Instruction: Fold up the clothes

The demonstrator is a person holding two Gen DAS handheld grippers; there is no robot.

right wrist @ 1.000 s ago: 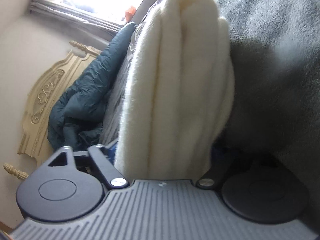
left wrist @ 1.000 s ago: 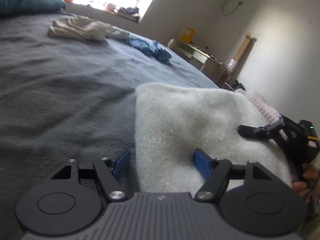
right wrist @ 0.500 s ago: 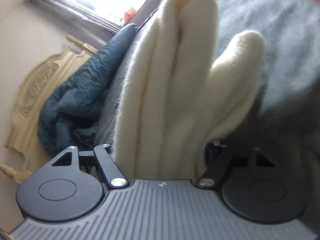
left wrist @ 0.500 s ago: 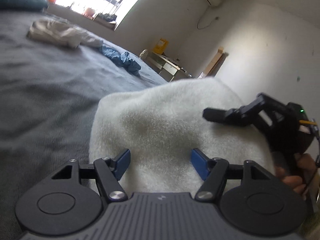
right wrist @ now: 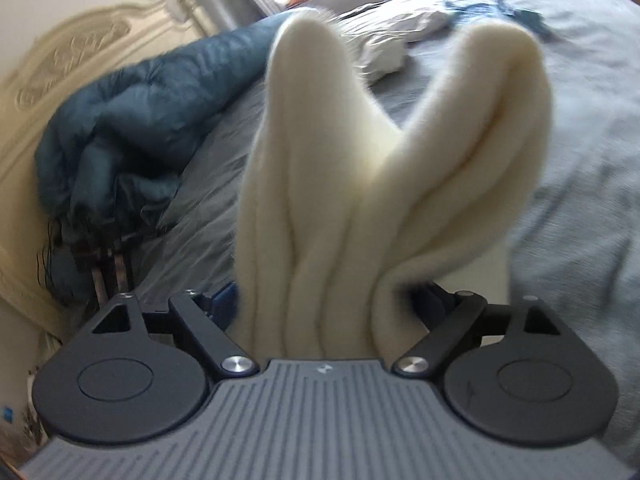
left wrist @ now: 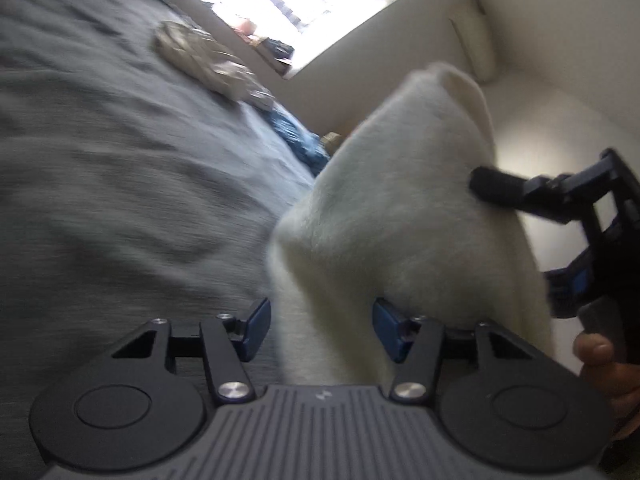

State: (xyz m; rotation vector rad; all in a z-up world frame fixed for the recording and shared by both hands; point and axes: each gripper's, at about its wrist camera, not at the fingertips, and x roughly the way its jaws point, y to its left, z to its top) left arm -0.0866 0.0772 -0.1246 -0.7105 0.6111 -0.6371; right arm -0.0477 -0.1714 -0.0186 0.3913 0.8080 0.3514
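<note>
Cream fleece garment (left wrist: 404, 208), folded into several thick layers, is held above the grey bed (left wrist: 120, 168) between the two hand-held grippers.

Right hand-held gripper (right wrist: 324, 308): closed on the bunched edge of the garment (right wrist: 332, 216). The stacked layers fill the gap between its blue pads (right wrist: 222, 300). Beyond the grip, the fabric splits into two rounded lobes that spread apart in a V. In the left wrist view, the right hand-held gripper (left wrist: 486, 186) has one black finger pressed against the side of the garment, with the person's right hand (left wrist: 604, 368) wrapped around the handle below.

Left hand-held gripper (left wrist: 318, 330): jaws set wide. The garment hangs down between the blue pads (left wrist: 256, 328); the right pad appears to touch the fabric, while the left pad stands apart from it.

Surroundings: a crumpled pale garment (left wrist: 200, 58) and a blue garment (left wrist: 298, 136) lie on the bed, well apart from the fleece, toward the window (left wrist: 304, 4). In the right wrist view, a dark teal quilted duvet (right wrist: 132, 120) is heaped against the carved cream headboard (right wrist: 60, 56).
</note>
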